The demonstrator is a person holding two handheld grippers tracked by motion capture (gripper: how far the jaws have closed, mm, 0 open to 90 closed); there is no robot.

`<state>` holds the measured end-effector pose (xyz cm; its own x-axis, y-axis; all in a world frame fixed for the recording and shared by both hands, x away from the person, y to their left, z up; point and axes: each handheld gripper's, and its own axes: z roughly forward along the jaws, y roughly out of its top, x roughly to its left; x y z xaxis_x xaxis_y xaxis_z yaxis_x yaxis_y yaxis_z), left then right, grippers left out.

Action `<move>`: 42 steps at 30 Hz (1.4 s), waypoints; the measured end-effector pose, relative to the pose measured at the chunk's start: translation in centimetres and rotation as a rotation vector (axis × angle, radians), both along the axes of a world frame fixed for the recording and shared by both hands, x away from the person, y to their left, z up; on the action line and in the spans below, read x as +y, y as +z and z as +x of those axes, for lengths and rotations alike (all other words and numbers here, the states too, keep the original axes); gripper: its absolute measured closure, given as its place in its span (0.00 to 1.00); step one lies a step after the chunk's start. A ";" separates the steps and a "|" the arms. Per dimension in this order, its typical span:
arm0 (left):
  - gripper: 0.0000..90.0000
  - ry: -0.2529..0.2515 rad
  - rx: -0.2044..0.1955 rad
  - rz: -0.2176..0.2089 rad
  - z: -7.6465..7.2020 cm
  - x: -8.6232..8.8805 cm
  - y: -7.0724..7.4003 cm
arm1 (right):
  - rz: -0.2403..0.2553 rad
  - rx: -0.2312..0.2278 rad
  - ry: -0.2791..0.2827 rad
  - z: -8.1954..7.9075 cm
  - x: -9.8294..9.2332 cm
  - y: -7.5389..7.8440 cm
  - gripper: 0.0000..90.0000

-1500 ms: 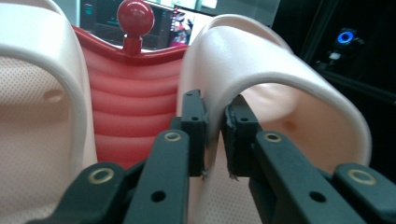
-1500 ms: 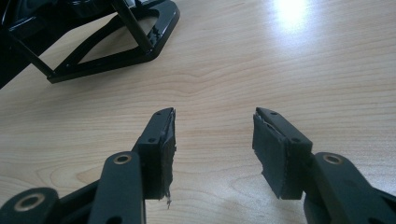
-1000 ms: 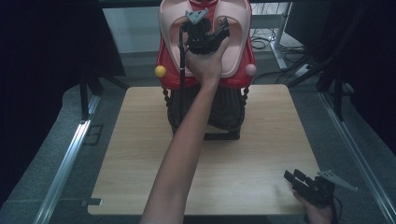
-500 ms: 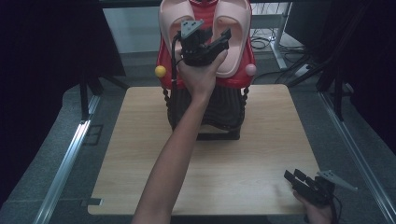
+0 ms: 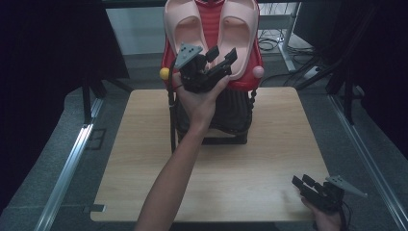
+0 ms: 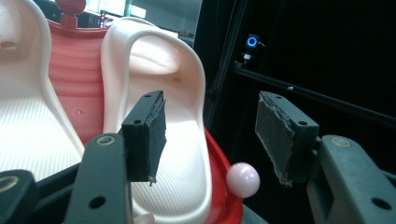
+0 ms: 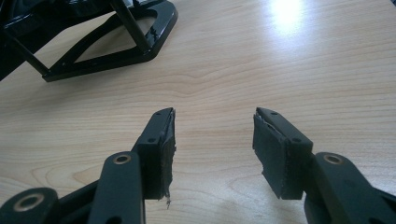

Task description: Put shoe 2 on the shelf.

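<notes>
L tongs (image 5: pixel 222 57) held up at the rear of the bench (image 5: pixel 144 159), in front of the rack (image 5: pixel 240 83) that carries 2 pale pink slippers. Jaws spread wide, nothing between the pads; they've just been opening a bit further, w/ no thing in the gap. In the left gripper view one pad (image 6: pixel 152 133) sits in front of the right-hand slipper (image 6: pixel 182 154), the other pad is out over the dark background past the slipper's edge. Can't tell if the near pad touches the slipper; looks just off it. Small pink ball (image 6: pixel 243 179) on the rack's red edge shows between the jaws, lower down, apart from both pads.

The other slipper (image 5: pixel 185 31) stands beside the first, both upright, soles leaning on the red ribbed back of the rack. Yellow ball (image 5: pixel 164 73) on the rack's left side, just beside the hand that holds the L tongs.

R tongs (image 5: pixel 304 185) low at the near right corner of the bench, well apart from the rack. Jaws about half spread, pads empty, pointing across bare wood toward the black base frame (image 7: pixel 116 51) of the rack.

Vs. earlier frames: L hand has come down and toward the person, from up over the middle of the slippers to lower on the rack; the tongs now lie tilted across the right-hand slipper's lower part. R tongs unchanged, same spot, same gap. Slippers and rack haven't shifted.
</notes>
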<state>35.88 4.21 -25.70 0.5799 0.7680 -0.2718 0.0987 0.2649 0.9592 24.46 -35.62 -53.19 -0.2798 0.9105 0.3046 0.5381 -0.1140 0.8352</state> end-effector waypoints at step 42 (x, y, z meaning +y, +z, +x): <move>0.47 -0.008 0.231 0.034 -10.9 7.4 -24.2 | -0.026 0.023 0.022 0.0 0.8 -0.4 0.51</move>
<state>24.95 11.60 -49.92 0.5116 0.7747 -0.3716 0.3182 0.2309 0.9195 24.50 -34.87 -53.61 -0.2931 0.9119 0.2872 0.5595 -0.0799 0.8250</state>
